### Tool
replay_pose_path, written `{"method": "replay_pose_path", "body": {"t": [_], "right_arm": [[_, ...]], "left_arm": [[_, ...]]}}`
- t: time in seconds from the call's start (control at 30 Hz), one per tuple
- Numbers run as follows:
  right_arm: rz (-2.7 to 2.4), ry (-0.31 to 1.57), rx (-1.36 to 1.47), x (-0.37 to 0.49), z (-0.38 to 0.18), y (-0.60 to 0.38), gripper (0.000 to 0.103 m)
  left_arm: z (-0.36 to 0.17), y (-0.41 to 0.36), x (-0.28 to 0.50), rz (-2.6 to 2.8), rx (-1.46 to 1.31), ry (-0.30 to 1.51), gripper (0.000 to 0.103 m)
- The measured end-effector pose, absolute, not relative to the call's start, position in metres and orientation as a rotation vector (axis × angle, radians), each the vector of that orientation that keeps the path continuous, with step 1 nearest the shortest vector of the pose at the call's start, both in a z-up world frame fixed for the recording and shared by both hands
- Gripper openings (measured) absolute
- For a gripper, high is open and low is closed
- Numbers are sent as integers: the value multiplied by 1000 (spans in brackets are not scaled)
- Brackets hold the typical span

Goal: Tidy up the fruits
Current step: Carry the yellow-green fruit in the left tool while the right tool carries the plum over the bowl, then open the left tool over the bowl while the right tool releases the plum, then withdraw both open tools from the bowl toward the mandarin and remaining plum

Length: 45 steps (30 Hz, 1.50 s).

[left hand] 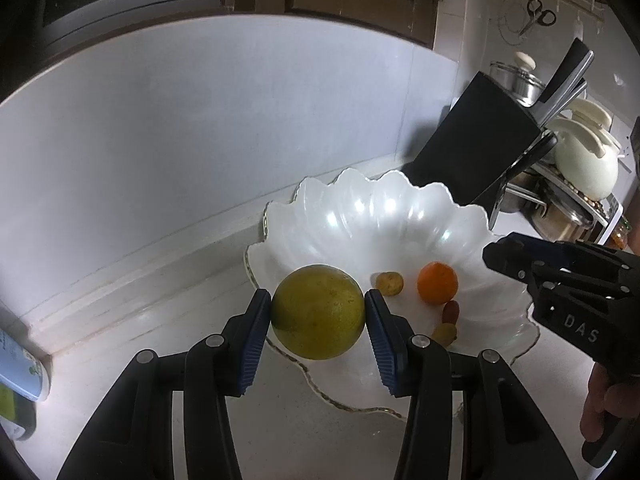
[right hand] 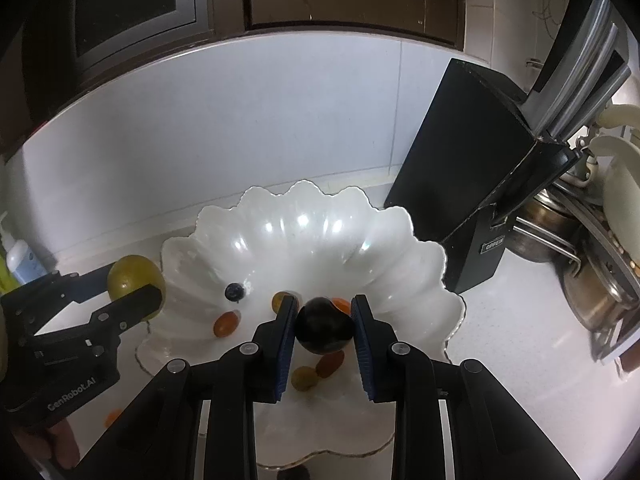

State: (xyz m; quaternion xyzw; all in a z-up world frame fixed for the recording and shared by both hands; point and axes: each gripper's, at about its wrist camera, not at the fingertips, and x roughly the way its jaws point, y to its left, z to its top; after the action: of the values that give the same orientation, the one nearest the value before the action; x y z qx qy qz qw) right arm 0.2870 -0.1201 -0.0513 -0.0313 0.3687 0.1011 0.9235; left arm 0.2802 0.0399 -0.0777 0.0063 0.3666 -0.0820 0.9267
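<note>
My left gripper (left hand: 318, 310) is shut on a large yellow-green citrus fruit (left hand: 318, 312), held over the near left rim of a white scalloped bowl (left hand: 360, 216). In the right wrist view that fruit (right hand: 134, 276) hangs at the bowl's left edge. My right gripper (right hand: 324, 326) is shut on a dark round plum (right hand: 324, 330) above the inside of the bowl (right hand: 300, 220). Inside lie an orange (left hand: 437, 283), several small orange and yellow fruits (right hand: 226, 323) and a blueberry (right hand: 235, 291). The right gripper's body (left hand: 560, 280) shows at the right of the left wrist view.
A black knife block (right hand: 468, 172) stands just right of the bowl against the white tiled wall. Pots and white lidded dishes (left hand: 584, 160) crowd a rack at far right. Bottles (right hand: 18, 258) stand at far left. A small orange fruit (right hand: 113, 416) lies on the counter left of the bowl.
</note>
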Motion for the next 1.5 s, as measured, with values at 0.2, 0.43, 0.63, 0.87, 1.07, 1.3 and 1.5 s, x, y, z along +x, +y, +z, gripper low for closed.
{"method": "replay_pose_path", "body": {"t": [0.2, 0.43, 0.63, 0.87, 1.07, 1.3, 1.5], "right_arm": [[213, 750, -99, 288, -52, -116, 30], [166, 717, -127, 286, -48, -115, 66], [142, 708, -122, 284, -43, -116, 77], [111, 692, -117, 273, -35, -121, 81], [102, 666, -116, 254, -24, -126, 81], [89, 645, -102, 231, -14, -135, 81], [75, 635, -93, 211, -8, -143, 81]], "left_arm": [[-82, 43, 282, -151, 8, 769, 48], [-76, 49, 275, -101, 8, 720, 80], [-69, 51, 272, -75, 19, 701, 92], [-59, 51, 261, -48, 26, 683, 102], [-49, 47, 245, -46, 33, 670, 102], [-38, 38, 224, -51, 43, 661, 102], [-30, 33, 204, -50, 51, 645, 102]]}}
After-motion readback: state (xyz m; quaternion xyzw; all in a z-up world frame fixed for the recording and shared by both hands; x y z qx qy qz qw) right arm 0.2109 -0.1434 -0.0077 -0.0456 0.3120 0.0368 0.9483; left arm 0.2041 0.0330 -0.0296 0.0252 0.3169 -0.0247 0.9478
